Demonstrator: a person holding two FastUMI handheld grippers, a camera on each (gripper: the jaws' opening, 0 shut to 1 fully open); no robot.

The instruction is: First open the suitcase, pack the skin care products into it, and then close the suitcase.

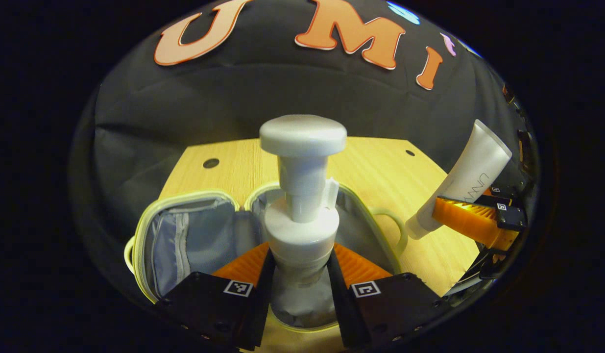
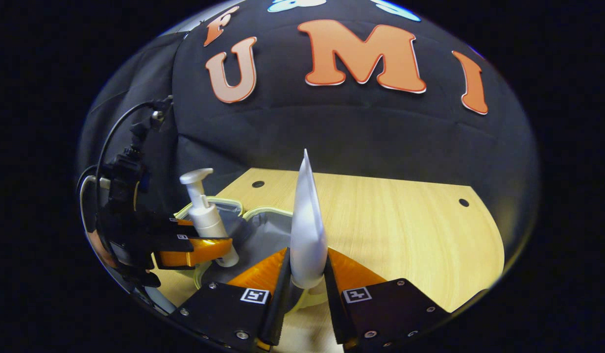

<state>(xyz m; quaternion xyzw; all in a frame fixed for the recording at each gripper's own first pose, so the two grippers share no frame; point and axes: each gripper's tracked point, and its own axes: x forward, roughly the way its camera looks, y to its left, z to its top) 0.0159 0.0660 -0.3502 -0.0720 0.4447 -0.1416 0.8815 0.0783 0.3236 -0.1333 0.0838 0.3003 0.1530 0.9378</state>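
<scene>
Nearest the lens in the left gripper view, the left claw (image 1: 301,267) is clamped on a white pump bottle (image 1: 302,196), both fingers pressed against its lower body. The bottle stands upright, its broad pump head topmost, and hangs above the open suitcase (image 1: 184,235), a small pale-rimmed case with grey lining, spread in two halves on the wooden worktop (image 1: 380,171). A loop handle sticks out from the case's rim on the right side. The bottle's body hides the middle of the case, where the two halves meet.

In the right gripper view, the right claw (image 2: 307,274) grips a white tube (image 2: 307,230) near its cap end, both fingers against it, the flat crimped end pointing up. The tube is held above the near rim of the suitcase (image 2: 263,230). The left claw (image 2: 194,252) with its pump bottle (image 2: 206,220) appears off to the left, over the case's far half, with a cable looping behind it.

From the left gripper view, the right claw (image 1: 471,223) and tilted tube (image 1: 464,181) sit to the right of the case, raised over bare worktop. Small round holes mark the worktop's far corners.
</scene>
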